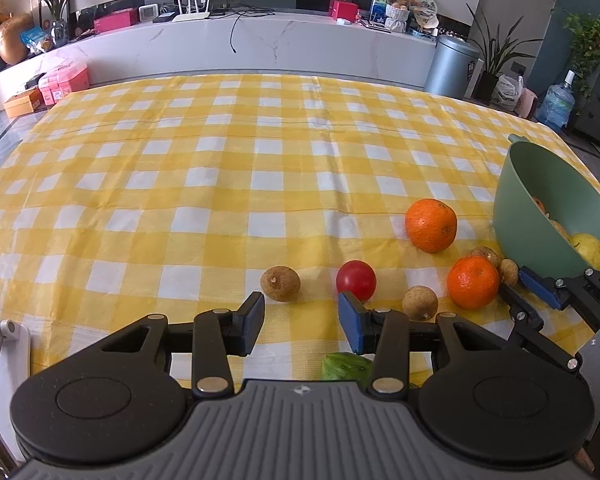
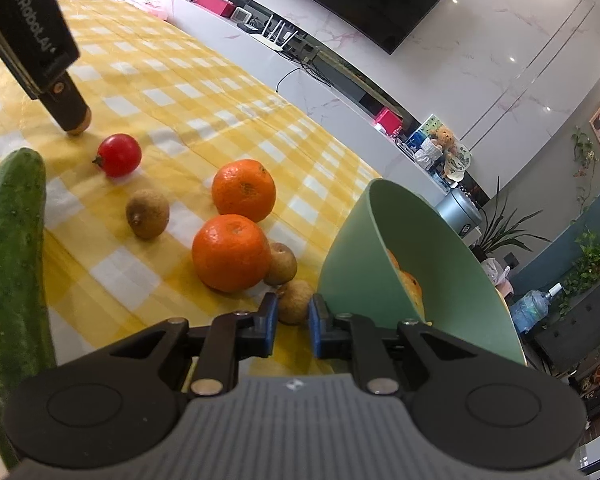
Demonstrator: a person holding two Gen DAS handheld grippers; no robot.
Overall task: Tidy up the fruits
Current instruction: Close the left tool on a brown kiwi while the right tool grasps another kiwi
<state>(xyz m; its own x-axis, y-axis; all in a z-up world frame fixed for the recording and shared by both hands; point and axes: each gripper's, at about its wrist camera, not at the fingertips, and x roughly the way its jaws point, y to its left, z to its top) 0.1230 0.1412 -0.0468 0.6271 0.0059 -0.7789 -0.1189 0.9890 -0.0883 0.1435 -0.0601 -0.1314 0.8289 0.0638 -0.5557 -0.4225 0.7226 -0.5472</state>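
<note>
Right tool (image 2: 293, 322) clamped on brown longan (image 2: 295, 301), beside green bowl (image 2: 352, 264).

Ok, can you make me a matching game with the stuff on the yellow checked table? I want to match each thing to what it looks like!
Things:
1. tomato
2. cucumber
3. bowl
4. left claw

Looks:
A. tilted, with fruit inside
B. open, holding nothing
C. small, round and red
D. long and green

Pairs: 1-C, 2-D, 3-A, 4-B
</note>
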